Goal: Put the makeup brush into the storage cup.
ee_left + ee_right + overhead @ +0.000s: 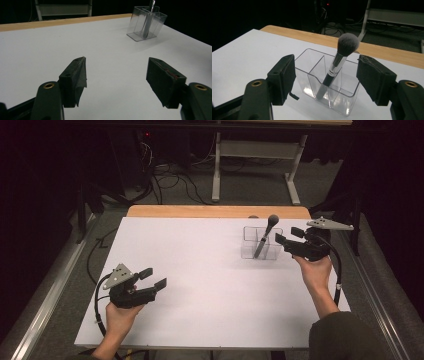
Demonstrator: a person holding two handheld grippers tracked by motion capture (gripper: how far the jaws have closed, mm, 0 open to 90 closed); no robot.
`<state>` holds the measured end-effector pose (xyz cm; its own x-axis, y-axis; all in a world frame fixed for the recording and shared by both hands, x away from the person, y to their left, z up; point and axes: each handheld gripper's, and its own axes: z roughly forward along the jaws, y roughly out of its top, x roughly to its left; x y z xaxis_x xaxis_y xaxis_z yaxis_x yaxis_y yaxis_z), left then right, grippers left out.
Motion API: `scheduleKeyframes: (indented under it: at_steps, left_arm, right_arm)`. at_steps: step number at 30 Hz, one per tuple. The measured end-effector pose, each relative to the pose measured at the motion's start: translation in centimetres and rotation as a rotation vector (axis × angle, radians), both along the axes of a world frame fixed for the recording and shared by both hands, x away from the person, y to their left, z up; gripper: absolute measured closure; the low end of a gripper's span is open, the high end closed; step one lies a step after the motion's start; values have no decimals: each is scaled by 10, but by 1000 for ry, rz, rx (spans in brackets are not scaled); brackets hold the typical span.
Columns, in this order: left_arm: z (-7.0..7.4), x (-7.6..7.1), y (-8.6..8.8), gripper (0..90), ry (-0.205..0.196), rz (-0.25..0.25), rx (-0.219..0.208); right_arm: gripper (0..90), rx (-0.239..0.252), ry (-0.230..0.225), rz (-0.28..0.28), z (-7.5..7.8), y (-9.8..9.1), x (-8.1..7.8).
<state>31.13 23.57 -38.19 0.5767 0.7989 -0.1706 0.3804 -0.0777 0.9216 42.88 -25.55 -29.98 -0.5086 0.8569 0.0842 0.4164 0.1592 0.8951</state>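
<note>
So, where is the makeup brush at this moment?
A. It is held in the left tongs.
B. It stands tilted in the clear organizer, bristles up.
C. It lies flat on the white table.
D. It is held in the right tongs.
B: the makeup brush leans inside the clear organizer, bristles on top, while the right tongs stand open around the organizer, holding nothing.

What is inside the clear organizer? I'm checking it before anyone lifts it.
A makeup brush stands tilted in the clear organizer, bristles up. The other compartments look empty. Its handle tip is blurred by the plastic.
</note>
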Motion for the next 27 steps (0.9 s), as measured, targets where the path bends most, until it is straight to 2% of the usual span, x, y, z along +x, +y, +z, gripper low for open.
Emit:
scheduleKeyframes:
  at_steps: [27]
  left_arm:
    - [0,-1,-1,326,-3,-1,-2]
  right_arm:
    - [345,27,-13,11,-5,-12,-25]
